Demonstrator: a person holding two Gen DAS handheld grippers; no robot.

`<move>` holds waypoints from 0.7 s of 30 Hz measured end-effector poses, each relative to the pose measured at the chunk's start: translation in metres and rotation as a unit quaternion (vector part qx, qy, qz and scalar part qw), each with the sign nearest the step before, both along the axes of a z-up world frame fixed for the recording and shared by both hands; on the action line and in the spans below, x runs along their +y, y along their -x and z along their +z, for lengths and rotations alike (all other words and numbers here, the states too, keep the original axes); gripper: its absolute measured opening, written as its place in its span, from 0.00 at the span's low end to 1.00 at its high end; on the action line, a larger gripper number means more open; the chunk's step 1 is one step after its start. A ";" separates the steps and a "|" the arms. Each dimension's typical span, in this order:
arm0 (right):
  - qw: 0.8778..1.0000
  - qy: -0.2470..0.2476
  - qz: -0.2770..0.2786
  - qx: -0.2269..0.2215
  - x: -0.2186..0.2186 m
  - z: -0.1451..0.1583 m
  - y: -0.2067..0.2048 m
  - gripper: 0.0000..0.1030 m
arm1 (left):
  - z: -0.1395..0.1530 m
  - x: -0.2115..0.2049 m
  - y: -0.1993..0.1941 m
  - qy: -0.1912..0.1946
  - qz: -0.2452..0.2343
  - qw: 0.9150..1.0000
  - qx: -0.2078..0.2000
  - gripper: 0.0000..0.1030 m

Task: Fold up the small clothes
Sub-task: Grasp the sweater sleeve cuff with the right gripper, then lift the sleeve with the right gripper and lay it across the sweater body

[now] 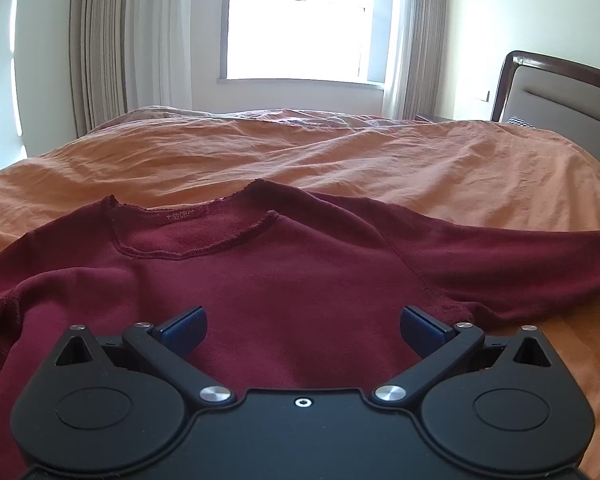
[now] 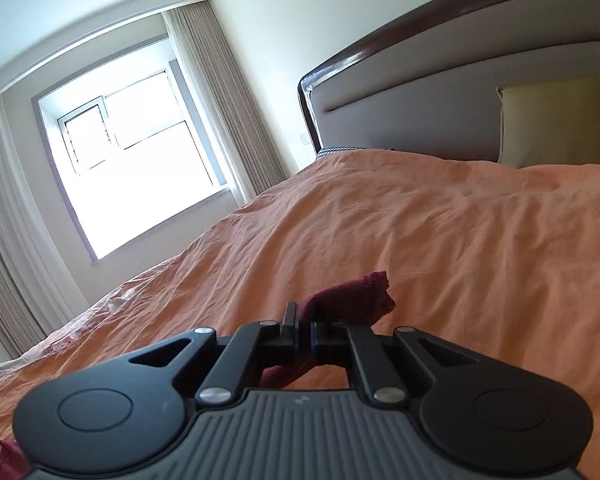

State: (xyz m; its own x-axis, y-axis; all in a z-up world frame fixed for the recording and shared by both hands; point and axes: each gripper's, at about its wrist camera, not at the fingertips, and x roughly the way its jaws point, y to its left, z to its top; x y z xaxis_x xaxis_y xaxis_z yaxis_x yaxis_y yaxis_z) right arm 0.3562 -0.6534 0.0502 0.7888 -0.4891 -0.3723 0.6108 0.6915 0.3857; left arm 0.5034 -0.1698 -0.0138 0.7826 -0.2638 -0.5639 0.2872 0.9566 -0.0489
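Ahead of the left gripper [image 1: 303, 326], beneath its spread blue pads [image 1: 186, 326], lies one maroon sweatshirt [image 1: 284, 280], front up on the orange bedspread [image 1: 340, 152], neckline [image 1: 188, 236] away from the tongs, one sleeve [image 1: 520, 256] stretched out to their right. Left tongs: jaws wide apart, holding nothing, poised above the garment's body. Right gripper [image 2: 305, 330]: jaws clamped tight on a cuff [image 2: 360, 294] of maroon fabric, which bunches just beyond the fingertips and is raised off the bedspread; this appears to be the sweatshirt's sleeve end. Beyond both tongs: window [image 1: 300, 20], curtains [image 1: 100, 40], headboard [image 2: 440, 92], cushion [image 2: 560, 120]. Progress, as judged: early. Garment spread flat, no fold visible; first sleeve fold appears under way, second sleeve and body folds remain.
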 end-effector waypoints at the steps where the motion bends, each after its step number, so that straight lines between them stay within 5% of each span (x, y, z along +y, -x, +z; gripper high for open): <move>1: 1.000 -0.006 0.004 0.012 -0.002 -0.004 -0.004 0.06 | -0.001 0.001 -0.002 -0.003 0.001 1.000 0.004 1.00; 7: 0.999 -0.002 0.006 0.042 0.009 -0.016 -0.018 0.06 | -0.014 0.005 -0.016 -0.030 0.000 0.999 0.041 1.00; 13: 0.991 0.104 0.085 0.012 0.086 0.038 -0.041 0.06 | 0.006 0.030 -0.010 0.015 -0.002 0.999 0.043 0.99; 16: 0.979 0.139 0.151 -0.007 0.139 0.065 -0.061 0.06 | 0.026 0.045 -0.005 0.016 0.013 0.999 0.032 0.99; 21: 0.941 0.204 0.269 -0.035 0.250 0.090 -0.096 0.06 | 0.058 0.085 0.005 0.022 0.052 0.998 0.002 1.00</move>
State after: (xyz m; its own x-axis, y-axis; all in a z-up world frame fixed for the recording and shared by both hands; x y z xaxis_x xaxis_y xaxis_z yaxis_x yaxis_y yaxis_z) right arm 0.4527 -0.4039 0.1400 0.9787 -0.1019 -0.1783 0.1121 0.9925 0.0484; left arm 0.4985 -0.0849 0.0443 0.8045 -0.2055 -0.5572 0.1855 0.9782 -0.0930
